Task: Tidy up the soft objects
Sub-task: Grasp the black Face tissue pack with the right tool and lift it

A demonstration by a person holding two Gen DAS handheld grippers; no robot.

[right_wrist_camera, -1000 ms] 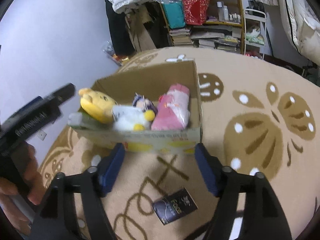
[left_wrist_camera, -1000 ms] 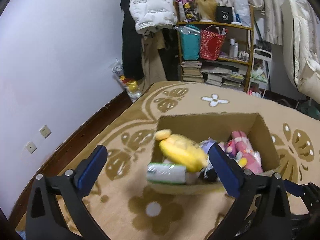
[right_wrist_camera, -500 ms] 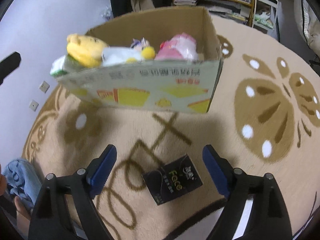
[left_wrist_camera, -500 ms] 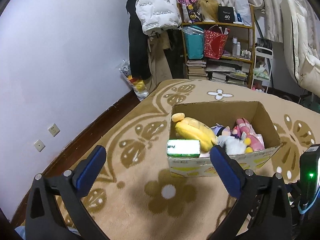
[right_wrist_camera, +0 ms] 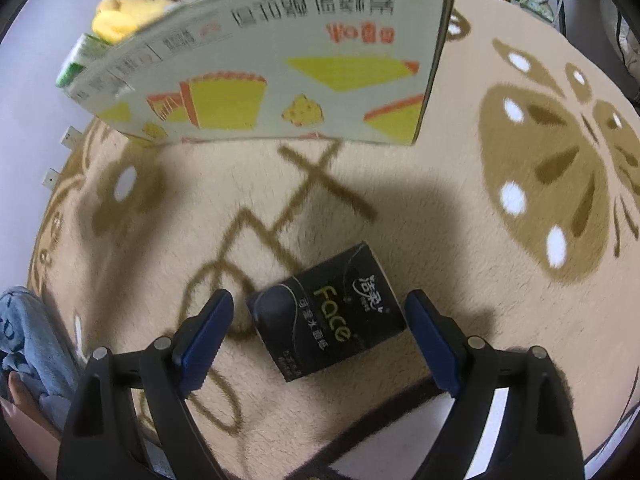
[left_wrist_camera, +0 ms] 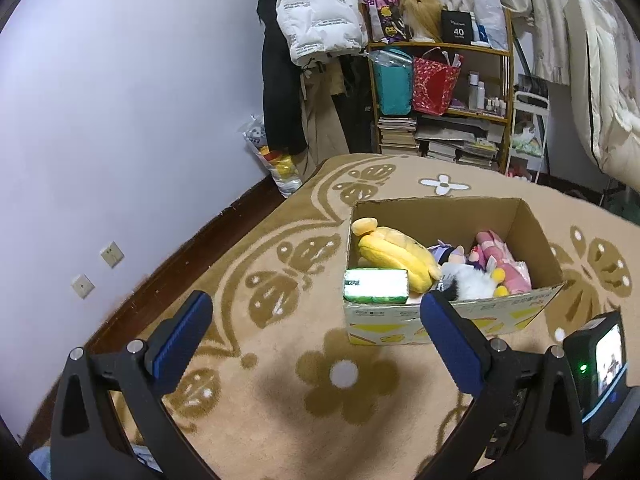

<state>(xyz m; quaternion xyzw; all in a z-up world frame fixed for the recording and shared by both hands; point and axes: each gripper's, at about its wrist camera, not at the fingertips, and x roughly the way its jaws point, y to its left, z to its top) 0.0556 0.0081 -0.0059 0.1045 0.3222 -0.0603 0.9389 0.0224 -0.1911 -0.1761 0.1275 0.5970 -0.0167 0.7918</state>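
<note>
**Black tissue pack out on the rug, the rest boxed**

The black tissue pack [right_wrist_camera: 326, 312], "Face" in green lettering, lies flat and askew on the beige rug. In the open cardboard box [left_wrist_camera: 516, 312] a yellow plush [left_wrist_camera: 394, 252] sprawls at the left, a green-and-white tissue pack [left_wrist_camera: 376, 286] perches on the near rim, a white fluffy toy [left_wrist_camera: 474, 282] and a pink plush [left_wrist_camera: 502, 256] fill the right side.

We see a cardboard box [left_wrist_camera: 496, 312] standing on the rug [left_wrist_camera: 256, 392], with plush toys [left_wrist_camera: 394, 254] and a tissue pack [left_wrist_camera: 376, 286] inside it. Before the box, a second tissue pack [right_wrist_camera: 326, 312] lies on the rug. Behind the box stands a shelf [left_wrist_camera: 440, 108].
</note>
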